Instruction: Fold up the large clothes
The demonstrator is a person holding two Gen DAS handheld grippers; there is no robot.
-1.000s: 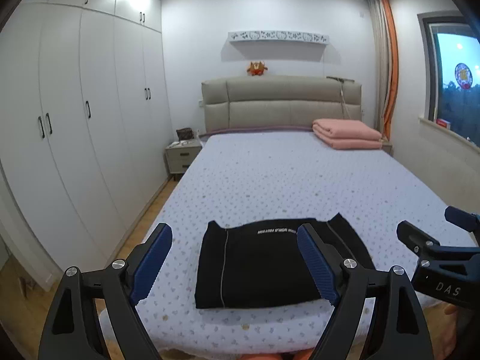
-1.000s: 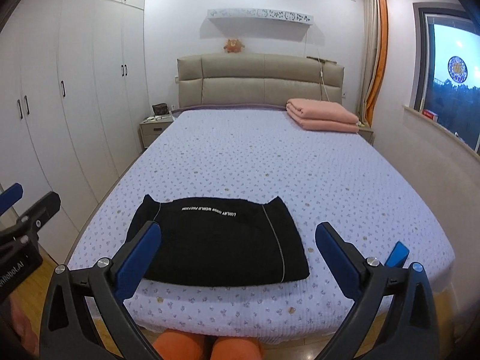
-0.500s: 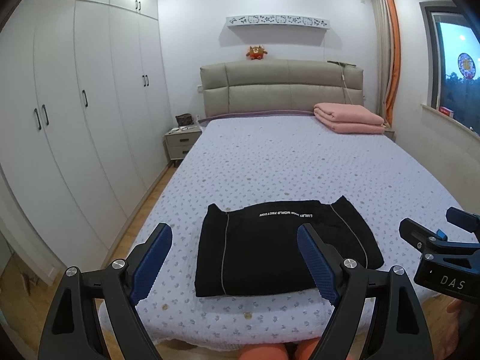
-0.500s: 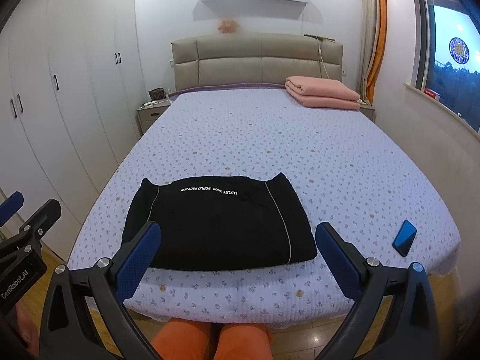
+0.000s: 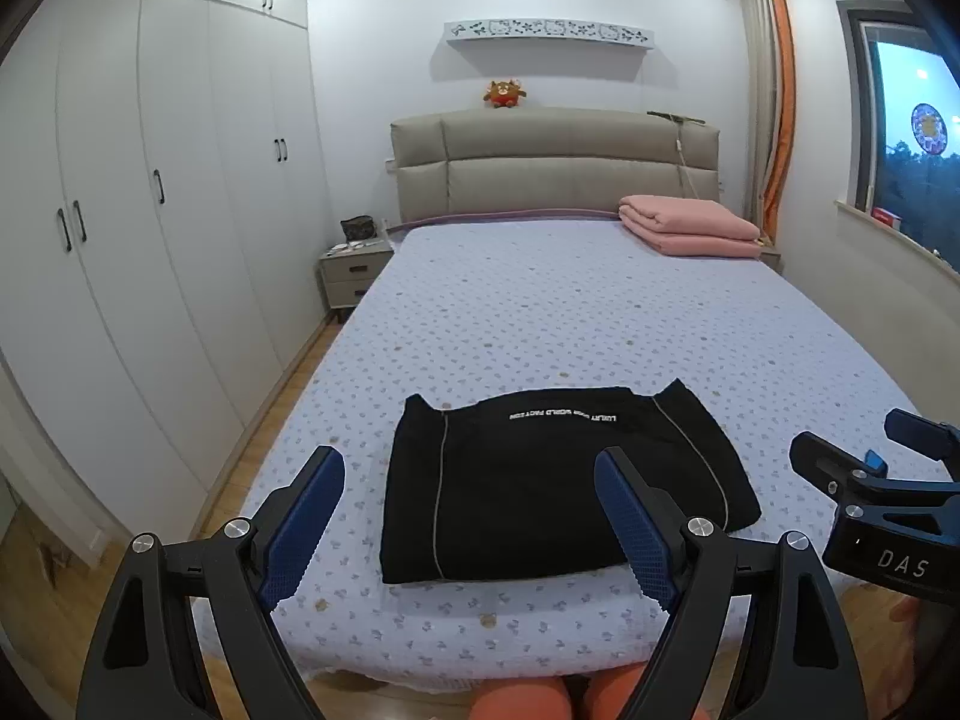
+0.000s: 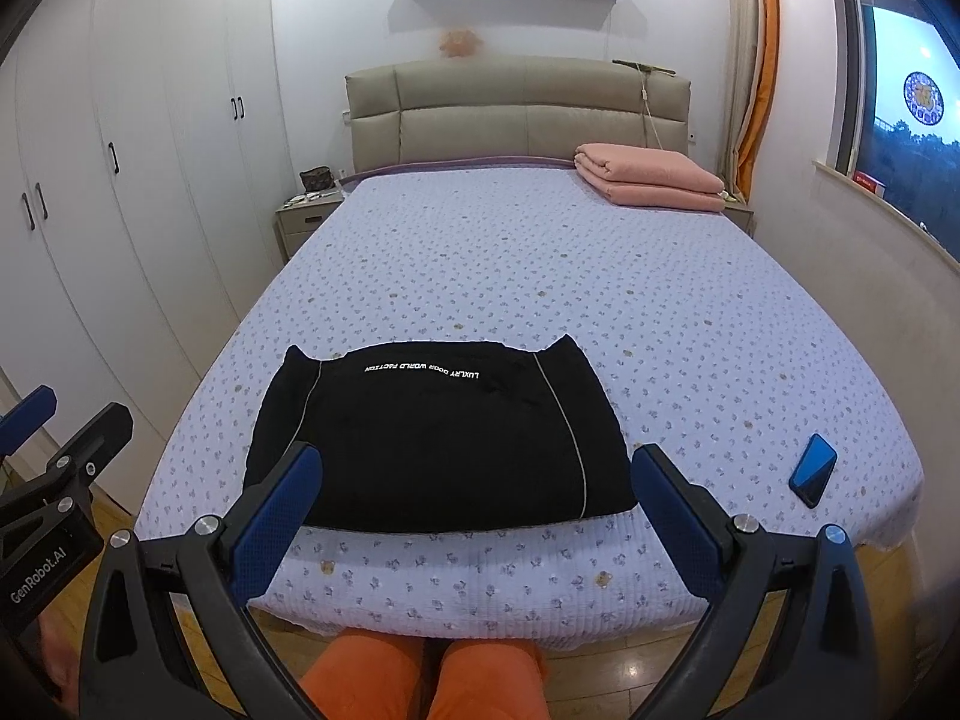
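The garment [image 6: 438,438] was matt black cloth with thin pale piping, the bedspread [image 6: 600,276] quilted printed cloth, the headboard [image 6: 516,114] smooth padded beige, the wardrobe [image 5: 150,210] satin white, the floor [image 5: 36,588] glossy wood, and the phone [image 6: 813,469] glossy at lower right.

Both grippers have drawn back and risen from the foot of the bed [image 6: 540,576] over the last second, so the folded black garment [image 6: 438,444] now sits farther ahead of their spread jaws instead of between them. From the right gripper [image 6: 477,507], the dark phone [image 6: 813,469] near the bed's right corner has come fully into sight beyond its right finger. The person's orange-clad knees [image 6: 420,678] now show wider below the mattress edge.
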